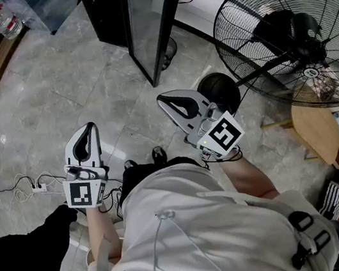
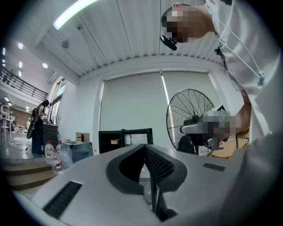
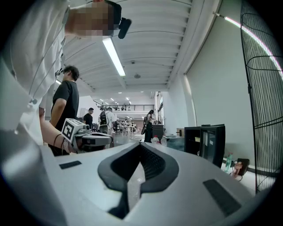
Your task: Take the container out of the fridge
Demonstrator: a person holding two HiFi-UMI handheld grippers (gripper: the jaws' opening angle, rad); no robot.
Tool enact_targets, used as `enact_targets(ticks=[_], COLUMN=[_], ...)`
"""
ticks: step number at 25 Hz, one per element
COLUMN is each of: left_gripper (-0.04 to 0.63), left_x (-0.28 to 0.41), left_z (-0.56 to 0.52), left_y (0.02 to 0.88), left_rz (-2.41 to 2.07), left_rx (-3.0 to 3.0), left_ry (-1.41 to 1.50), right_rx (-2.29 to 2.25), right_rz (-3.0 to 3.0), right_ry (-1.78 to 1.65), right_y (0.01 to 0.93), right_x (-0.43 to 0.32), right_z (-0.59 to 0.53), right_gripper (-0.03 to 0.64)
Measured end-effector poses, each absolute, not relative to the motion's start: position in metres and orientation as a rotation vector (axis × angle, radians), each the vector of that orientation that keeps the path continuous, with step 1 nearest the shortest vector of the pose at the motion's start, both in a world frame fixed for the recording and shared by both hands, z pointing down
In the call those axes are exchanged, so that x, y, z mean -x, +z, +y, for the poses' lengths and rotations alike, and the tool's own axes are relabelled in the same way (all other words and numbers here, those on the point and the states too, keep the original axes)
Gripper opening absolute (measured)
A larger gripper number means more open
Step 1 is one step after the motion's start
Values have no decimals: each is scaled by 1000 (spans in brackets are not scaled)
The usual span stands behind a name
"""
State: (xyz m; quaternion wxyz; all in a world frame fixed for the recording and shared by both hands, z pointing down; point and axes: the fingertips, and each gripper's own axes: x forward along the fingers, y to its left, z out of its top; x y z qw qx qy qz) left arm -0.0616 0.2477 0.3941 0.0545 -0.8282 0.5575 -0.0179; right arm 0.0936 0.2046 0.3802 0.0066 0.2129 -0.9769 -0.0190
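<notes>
The black fridge stands on the floor ahead of me, its glass door swung open. In the left gripper view a small pale container sits on a shelf inside the fridge. The right gripper view shows the fridge at the right. My left gripper is held low in front of me, jaws shut and empty, well short of the fridge. My right gripper is also shut on nothing, a little nearer the door. Both grippers' jaw tips meet with nothing between them.
A large standing fan is close on the right, with a round wooden table beside it. Water bottles stand at the far left. A power strip with cables lies on the floor. Another person in black crouches at my left.
</notes>
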Motion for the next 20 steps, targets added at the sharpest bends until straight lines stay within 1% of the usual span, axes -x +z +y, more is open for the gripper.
enact_targets(ticks=[8, 20], left_gripper=[8, 8], left_x=[53, 62], left_z=[245, 238], left_y=[394, 395], left_rz=[1678, 1724], left_rx=[2512, 2492], left_ry=[-75, -83], right_rx=[-660, -659], right_rz=[-3059, -3120], right_ry=[-45, 39], right_y=[382, 380], right_x=[-98, -97], right_z=[203, 191], right_gripper=[14, 14])
